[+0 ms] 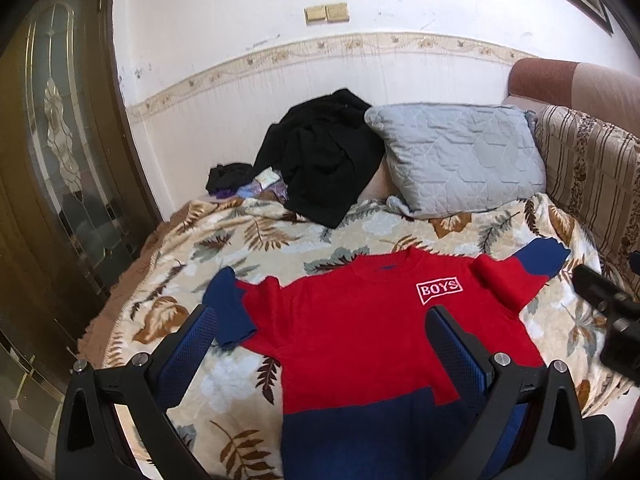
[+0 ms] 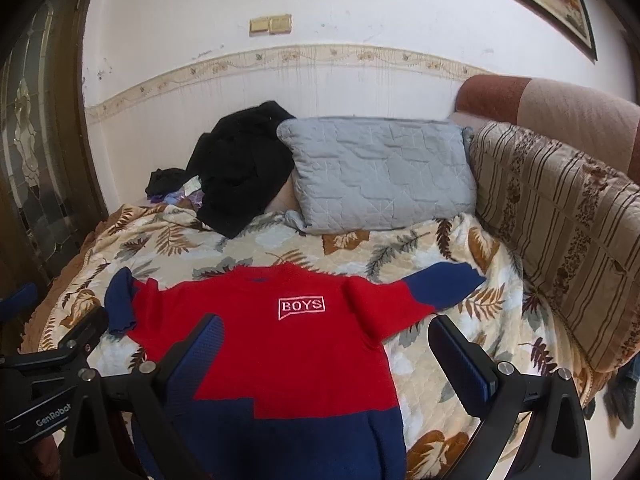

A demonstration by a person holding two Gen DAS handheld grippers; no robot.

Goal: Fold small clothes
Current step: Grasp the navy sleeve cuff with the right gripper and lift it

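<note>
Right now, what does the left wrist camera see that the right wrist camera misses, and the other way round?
Only the left wrist view shows the right tongs as a black shape at its right edge, and more of the brown glass-panelled door.

Only the right wrist view shows the left tongs at its left edge, and much more of the striped beige sofa cushion.

Both show the red and navy knitted sweater lettered BOYS spread flat on the leaf-print blanket, the grey quilted pillow and the heap of black clothing.

Red sweater (image 1: 360,332) (navy cuffs and hem, "BOYS" patch) lies flat, face-up, sleeves spread.
</note>
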